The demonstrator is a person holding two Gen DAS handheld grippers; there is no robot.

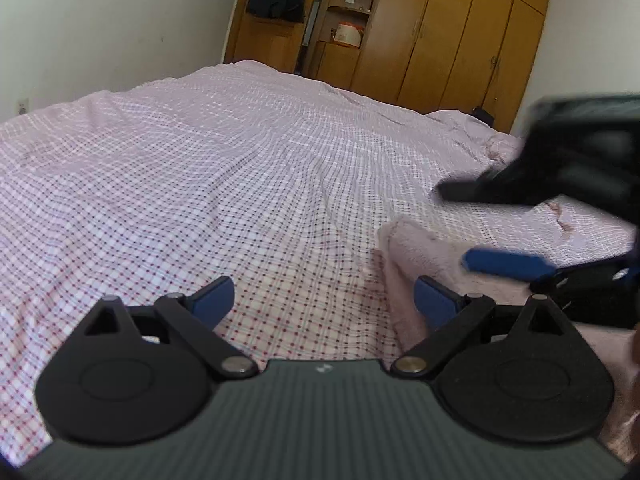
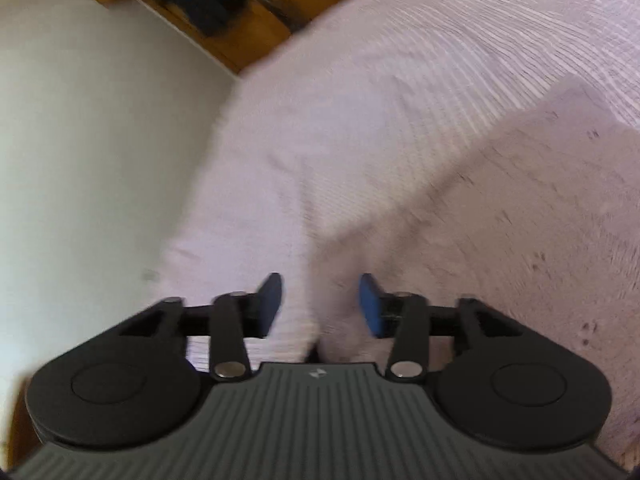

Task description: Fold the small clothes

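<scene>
A pale pink fuzzy garment [image 1: 424, 252] lies on the checked bedsheet [image 1: 240, 168] at the lower right of the left wrist view. My left gripper [image 1: 324, 300] is open and empty, its right fingertip [image 1: 434, 302] at the garment's left edge. My right gripper [image 1: 472, 228] shows there as a blurred black body with one blue finger over the garment. In the right wrist view the right gripper [image 2: 320, 304] is open over the sheet, with the garment [image 2: 520, 220] to its right; the view is blurred.
A wooden wardrobe [image 1: 440, 28] with open shelves stands beyond the bed's far end. A white wall [image 1: 100, 32] runs along the bed's left side. The sheet is bunched into wrinkles [image 1: 492, 140] at the far right.
</scene>
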